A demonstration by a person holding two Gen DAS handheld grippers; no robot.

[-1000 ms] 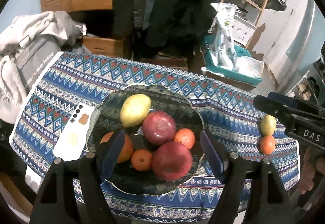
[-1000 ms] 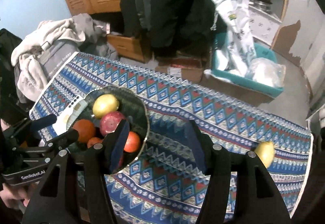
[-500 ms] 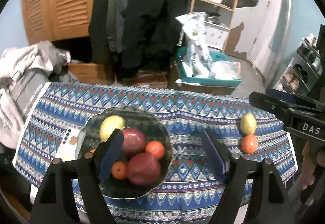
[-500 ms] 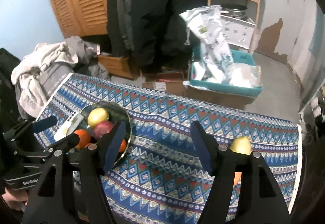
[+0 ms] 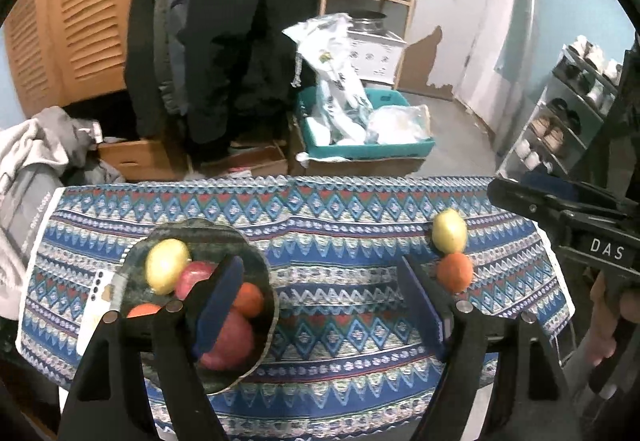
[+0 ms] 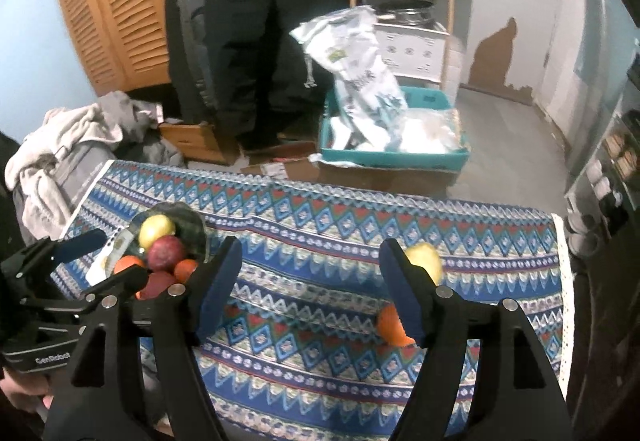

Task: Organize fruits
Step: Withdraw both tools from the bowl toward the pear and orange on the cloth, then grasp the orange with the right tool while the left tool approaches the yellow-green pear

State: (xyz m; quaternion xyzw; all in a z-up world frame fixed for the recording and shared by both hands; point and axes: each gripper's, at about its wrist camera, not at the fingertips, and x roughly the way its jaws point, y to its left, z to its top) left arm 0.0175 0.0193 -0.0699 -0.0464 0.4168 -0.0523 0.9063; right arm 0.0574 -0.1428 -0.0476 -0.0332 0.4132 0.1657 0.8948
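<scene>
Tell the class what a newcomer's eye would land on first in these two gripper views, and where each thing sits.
First, the dark bowl heaped with red, orange and yellow fruit, at the left of the patterned blue tablecloth. Next, a yellow fruit and an orange lying close together on the cloth near its right end. Both grippers, left and right, are open and empty.

Patterned tablecloth (image 5: 344, 217): fruit plate (image 5: 256, 261), lemon (image 5: 450, 231), orange (image 5: 454, 271).

Blue zigzag-patterned tablecloth (image 5: 340, 225); yellow lemon (image 5: 450, 231), orange tangerine (image 5: 454, 272).
</scene>
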